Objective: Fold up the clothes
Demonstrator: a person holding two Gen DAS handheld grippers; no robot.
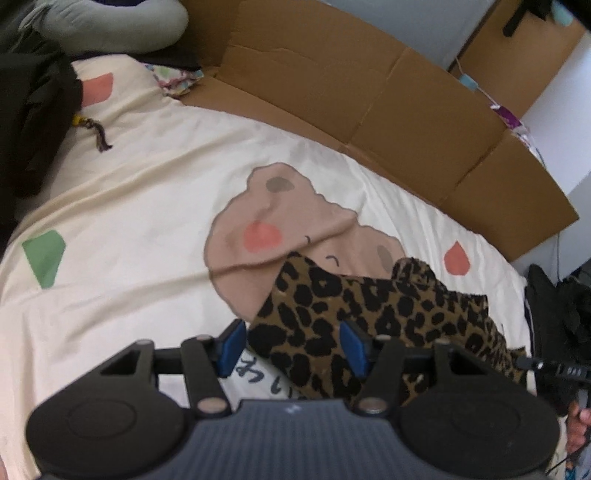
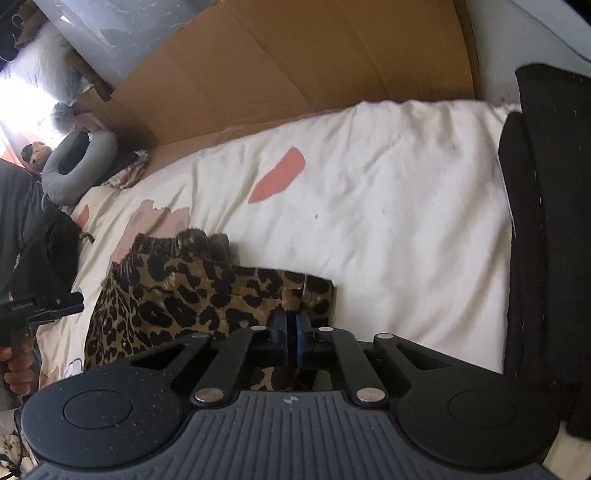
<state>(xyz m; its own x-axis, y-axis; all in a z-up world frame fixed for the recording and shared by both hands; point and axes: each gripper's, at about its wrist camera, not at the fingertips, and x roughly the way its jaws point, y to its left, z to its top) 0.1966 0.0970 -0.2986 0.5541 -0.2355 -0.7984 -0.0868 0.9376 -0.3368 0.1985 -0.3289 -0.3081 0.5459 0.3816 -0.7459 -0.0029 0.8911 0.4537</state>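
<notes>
A leopard-print garment (image 1: pixel 369 314) lies crumpled on a cream bedcover (image 1: pixel 129 206) printed with a brown cartoon figure. My left gripper (image 1: pixel 293 347) stands open over the garment's near corner. Its right blue pad (image 1: pixel 354 347) is over the cloth, its left pad (image 1: pixel 232 347) over bare cover. In the right wrist view the same garment (image 2: pixel 177 295) spreads to the left. My right gripper (image 2: pixel 291 332) has its blue pads (image 2: pixel 304 334) closed together at the garment's right edge, with cloth under and around them.
A flattened cardboard sheet (image 1: pixel 369 92) leans along the bed's far side. A grey neck pillow (image 1: pixel 110 26) and dark clothes (image 1: pixel 33 122) lie at the head end. A black padded object (image 2: pixel 546 221) stands at the bed's right end. A hand (image 2: pixel 16 369) holds the other gripper.
</notes>
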